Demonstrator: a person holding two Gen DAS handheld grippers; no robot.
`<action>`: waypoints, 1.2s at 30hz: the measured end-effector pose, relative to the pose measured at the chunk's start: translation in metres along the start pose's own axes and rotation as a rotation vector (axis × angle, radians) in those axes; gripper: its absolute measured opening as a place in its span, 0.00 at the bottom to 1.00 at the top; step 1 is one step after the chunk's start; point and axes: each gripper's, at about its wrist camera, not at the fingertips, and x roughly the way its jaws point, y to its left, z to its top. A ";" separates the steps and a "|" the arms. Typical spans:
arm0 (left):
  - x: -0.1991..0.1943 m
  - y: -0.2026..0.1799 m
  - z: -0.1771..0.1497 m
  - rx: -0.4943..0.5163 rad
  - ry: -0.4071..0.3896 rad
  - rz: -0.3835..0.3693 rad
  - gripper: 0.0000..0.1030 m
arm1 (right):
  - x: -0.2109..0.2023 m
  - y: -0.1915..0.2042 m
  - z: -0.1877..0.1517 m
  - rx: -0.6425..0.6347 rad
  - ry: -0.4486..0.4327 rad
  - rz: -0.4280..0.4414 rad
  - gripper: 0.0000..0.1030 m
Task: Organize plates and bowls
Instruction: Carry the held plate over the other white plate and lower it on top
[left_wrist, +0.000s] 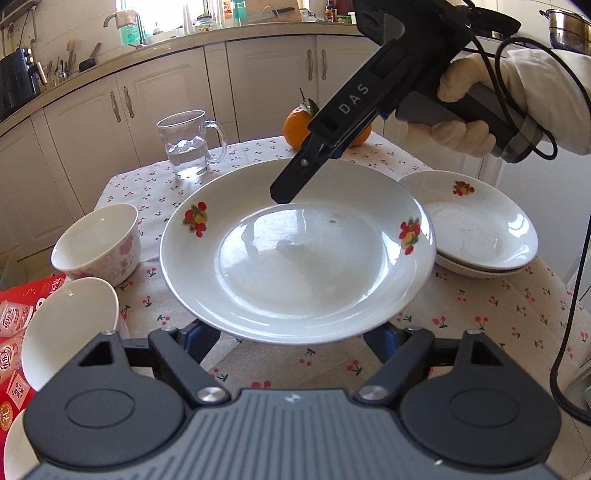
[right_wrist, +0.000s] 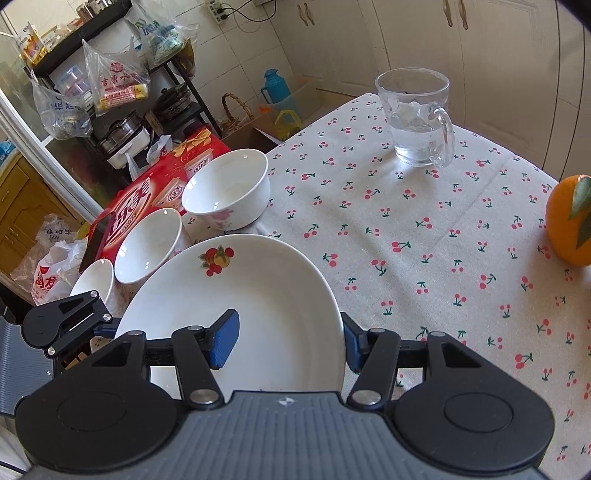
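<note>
Bowls are shown at the left edge of the table (left_wrist: 258, 362): a flowered bowl (left_wrist: 98, 245) stands upright, and two plain bowls (right_wrist: 147, 245) are seen beside it, not yet nested; at centre a fruit-patterned plate (left_wrist: 295, 258) is held clear of the cloth; its near rim lies over the left gripper (left_wrist: 291, 339), whose fingers appear spread beneath it, though contact is hidden; its far rim is straddled by the right gripper (right_wrist: 288, 341), one blue pad inside and one outside, apparently pinching; at right, a stack of plates (left_wrist: 476, 236) is already formed; beyond stand a glass mug (left_wrist: 188, 146) and an orange (left_wrist: 297, 125). By judgement, plate stacking is well advanced; bowls remain.
</note>
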 end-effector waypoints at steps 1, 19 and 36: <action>-0.002 -0.002 0.000 0.005 -0.001 -0.001 0.81 | -0.002 0.002 -0.003 0.000 -0.003 -0.002 0.61; -0.010 -0.038 0.004 0.108 0.008 -0.079 0.81 | -0.042 0.003 -0.058 0.076 -0.070 -0.055 0.61; 0.011 -0.085 0.020 0.243 0.012 -0.210 0.81 | -0.089 -0.025 -0.122 0.211 -0.140 -0.157 0.62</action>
